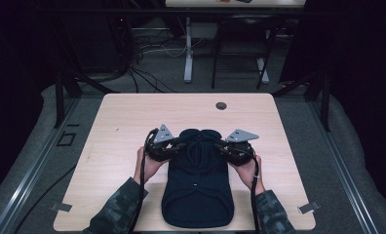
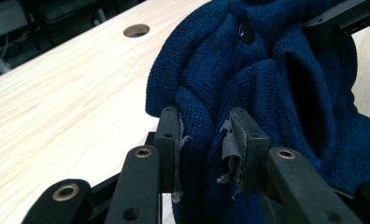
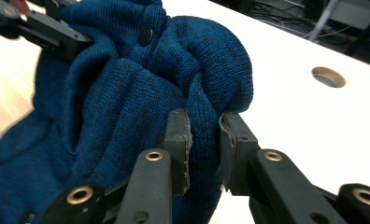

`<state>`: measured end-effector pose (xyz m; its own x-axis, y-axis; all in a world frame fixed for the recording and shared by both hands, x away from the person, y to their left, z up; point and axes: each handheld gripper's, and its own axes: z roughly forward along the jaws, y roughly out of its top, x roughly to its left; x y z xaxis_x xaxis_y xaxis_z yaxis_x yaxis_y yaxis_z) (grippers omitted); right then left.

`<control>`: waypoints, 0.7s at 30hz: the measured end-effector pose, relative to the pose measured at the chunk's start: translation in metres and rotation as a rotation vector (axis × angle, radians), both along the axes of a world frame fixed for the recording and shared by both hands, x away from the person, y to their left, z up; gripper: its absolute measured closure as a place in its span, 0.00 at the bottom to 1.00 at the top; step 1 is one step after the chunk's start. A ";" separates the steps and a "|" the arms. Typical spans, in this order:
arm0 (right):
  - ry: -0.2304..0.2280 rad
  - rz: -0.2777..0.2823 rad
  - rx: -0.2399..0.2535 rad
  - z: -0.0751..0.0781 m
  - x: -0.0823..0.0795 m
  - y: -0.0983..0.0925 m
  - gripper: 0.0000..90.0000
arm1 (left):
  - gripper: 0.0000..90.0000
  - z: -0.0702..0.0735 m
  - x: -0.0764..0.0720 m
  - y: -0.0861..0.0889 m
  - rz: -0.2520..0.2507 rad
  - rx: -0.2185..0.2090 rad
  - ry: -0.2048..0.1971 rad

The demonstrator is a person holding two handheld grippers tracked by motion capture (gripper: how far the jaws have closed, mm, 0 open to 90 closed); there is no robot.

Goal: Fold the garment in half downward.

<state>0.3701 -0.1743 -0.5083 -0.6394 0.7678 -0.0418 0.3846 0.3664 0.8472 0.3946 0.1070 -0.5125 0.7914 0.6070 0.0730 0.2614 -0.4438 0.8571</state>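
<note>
Near edge of table [image 1: 108,146], high view: two forearms in camo sleeves come in from 6 o'clock, left sleeve [image 1: 115,212] angling toward 1, right sleeve [image 1: 274,214] toward 11. Left hand [image 1: 149,163] wraps its gripper from below/outside, right hand [image 1: 247,168] likewise; cables trail back along both arms.

Blue knit garment [image 1: 197,180] lies btwn the arms, hem at 6 o'clock near the table edge, body flat, top end bunched up at 12 btwn the two grippers.

Left gripper [image 1: 179,145] sits at garment's 10 o'clock, grey plate on top, jaws pointing inward toward 3. Left gripper view: jaws clamped on a fold of the knit, fabric pinched tight btwn the pads; worn pad lining hangs loose. Right gripper [image 1: 220,146] at garment's 2 o'clock, jaws pointing toward 9. Right gripper view: clamped on a knit fold too [image 3: 204,126]. Dark button [image 3: 145,34] on the bunched part beyond.

Farther, at 12: round hole [image 1: 221,106] in tabletop, well apart from garment.
</note>
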 end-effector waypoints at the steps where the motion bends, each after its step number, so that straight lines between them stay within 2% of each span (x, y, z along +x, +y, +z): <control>1: 0.013 0.004 0.011 0.000 0.001 -0.001 0.82 | 0.77 0.001 -0.001 0.000 0.000 0.005 -0.013; 4: 0.064 0.011 0.066 -0.002 0.005 -0.006 0.78 | 0.79 0.002 -0.004 0.000 -0.008 0.009 -0.048; 8: 0.111 0.009 0.093 -0.002 0.007 -0.010 0.71 | 0.79 0.004 -0.007 -0.001 -0.017 0.018 -0.074; 15: 0.153 0.003 0.096 -0.004 0.009 -0.009 0.64 | 0.79 0.007 -0.013 -0.004 -0.039 0.034 -0.139; 17: 0.158 -0.011 0.104 -0.005 0.010 -0.008 0.61 | 0.79 0.007 -0.014 -0.004 -0.045 0.032 -0.145; 19: 0.164 -0.018 0.104 -0.007 0.010 -0.007 0.62 | 0.79 0.007 -0.014 -0.005 -0.043 0.036 -0.144; 20: 0.153 -0.033 0.093 -0.007 0.009 -0.006 0.71 | 0.79 0.007 -0.014 -0.005 -0.039 0.046 -0.138; 21: 0.153 -0.033 0.093 -0.007 0.009 -0.006 0.71 | 0.79 0.007 -0.013 -0.005 -0.035 0.047 -0.133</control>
